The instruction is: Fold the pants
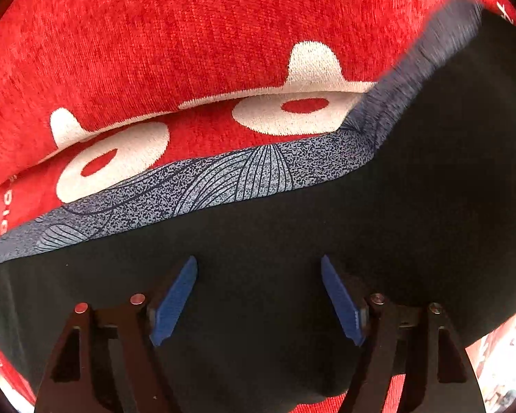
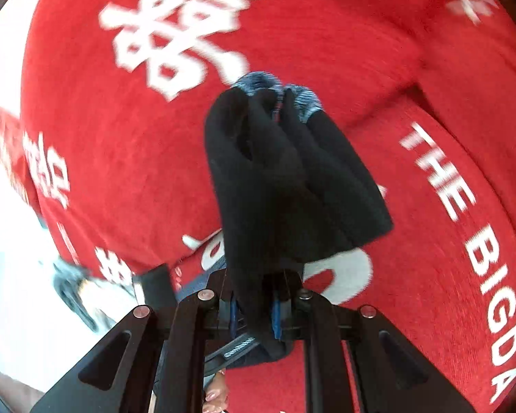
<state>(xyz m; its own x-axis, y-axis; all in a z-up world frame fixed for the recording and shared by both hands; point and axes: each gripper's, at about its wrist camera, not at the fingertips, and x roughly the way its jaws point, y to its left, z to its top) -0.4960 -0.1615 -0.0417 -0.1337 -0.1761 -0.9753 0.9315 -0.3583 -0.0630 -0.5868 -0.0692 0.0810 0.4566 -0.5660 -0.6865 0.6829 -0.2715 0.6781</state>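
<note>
The pants (image 1: 326,241) are black with a grey-blue patterned band (image 1: 223,179) along their far edge. They lie on a red cover in the left wrist view. My left gripper (image 1: 259,289) is open just above the black cloth, blue pads (image 1: 173,304) wide apart and holding nothing. In the right wrist view my right gripper (image 2: 254,313) is shut on a bunched part of the pants (image 2: 278,179), which hangs lifted off the red cover; the patterned band (image 2: 306,101) shows at its far end.
A red plush cover (image 1: 189,51) with white circles and lettering lies under everything and has a raised fold (image 1: 223,98) behind the pants. In the right wrist view the cover (image 2: 447,241) carries white lettering, and a bright floor area (image 2: 10,258) lies to the left.
</note>
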